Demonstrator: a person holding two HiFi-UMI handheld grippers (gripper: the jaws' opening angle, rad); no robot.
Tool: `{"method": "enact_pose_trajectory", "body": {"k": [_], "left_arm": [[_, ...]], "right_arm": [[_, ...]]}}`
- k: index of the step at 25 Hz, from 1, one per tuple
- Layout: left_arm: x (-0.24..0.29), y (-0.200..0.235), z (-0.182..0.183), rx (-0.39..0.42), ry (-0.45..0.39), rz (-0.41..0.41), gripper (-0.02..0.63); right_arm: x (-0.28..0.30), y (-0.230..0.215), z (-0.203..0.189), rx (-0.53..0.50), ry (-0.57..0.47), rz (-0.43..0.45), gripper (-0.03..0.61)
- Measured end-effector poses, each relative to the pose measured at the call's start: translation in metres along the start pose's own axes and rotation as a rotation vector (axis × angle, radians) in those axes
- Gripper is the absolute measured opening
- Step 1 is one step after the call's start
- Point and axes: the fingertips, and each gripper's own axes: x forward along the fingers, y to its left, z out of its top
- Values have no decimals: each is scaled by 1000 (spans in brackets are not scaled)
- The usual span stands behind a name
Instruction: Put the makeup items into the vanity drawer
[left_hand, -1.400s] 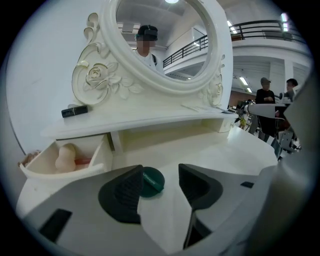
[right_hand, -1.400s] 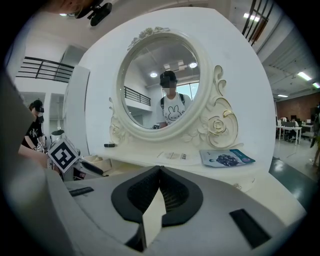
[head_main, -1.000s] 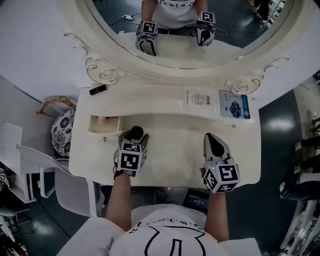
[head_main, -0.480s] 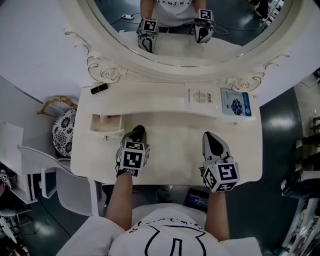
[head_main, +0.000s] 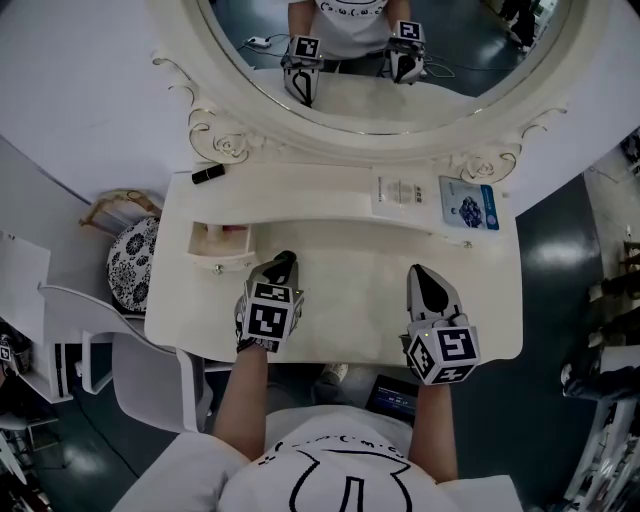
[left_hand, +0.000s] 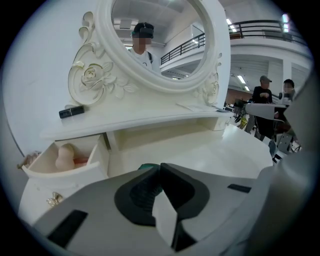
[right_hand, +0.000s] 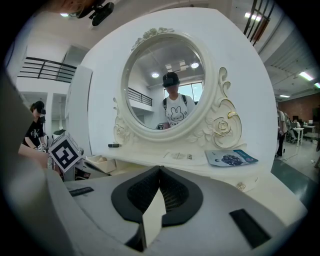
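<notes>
A black lipstick tube (head_main: 208, 173) (left_hand: 71, 111) lies on the vanity's upper shelf at the far left. Below it the small left drawer (head_main: 222, 262) (left_hand: 65, 172) stands pulled out, holding a beige sponge (left_hand: 64, 156) and something pink beside it. My left gripper (head_main: 284, 260) (left_hand: 159, 167) hovers over the tabletop just right of the drawer. Its jaws are closing and meet at the tips; I see nothing gripped, only a sliver of green there. My right gripper (head_main: 418, 272) (right_hand: 159, 170) rests shut and empty over the table's right half.
A white packet (head_main: 398, 192) and a blue packet (head_main: 468, 212) (right_hand: 231, 158) lie on the upper shelf at the right. The oval mirror (head_main: 330, 118) rises behind the shelf. A stool with a patterned cushion (head_main: 130, 265) stands left of the vanity. People stand in the background.
The left gripper's jaws have gone from wide open to closed, staying just right of the open drawer. The right gripper has not moved.
</notes>
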Motion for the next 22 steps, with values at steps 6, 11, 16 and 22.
{"method": "enact_pose_trajectory", "body": {"k": [6, 11, 16, 22], "left_arm": [[-21, 3, 19, 26, -55, 8, 29], [-37, 8, 37, 42, -95, 7, 29], [-47, 21, 42, 49, -108, 16, 29], [-63, 49, 47, 53, -123, 32, 29]], "right_arm": [[-13, 8, 22, -15, -55, -9, 15], [-20, 9, 40, -14, -96, -31, 15], [-17, 22, 49, -19, -111, -25, 15], [-4, 44, 58, -10, -119, -15, 15]]}}
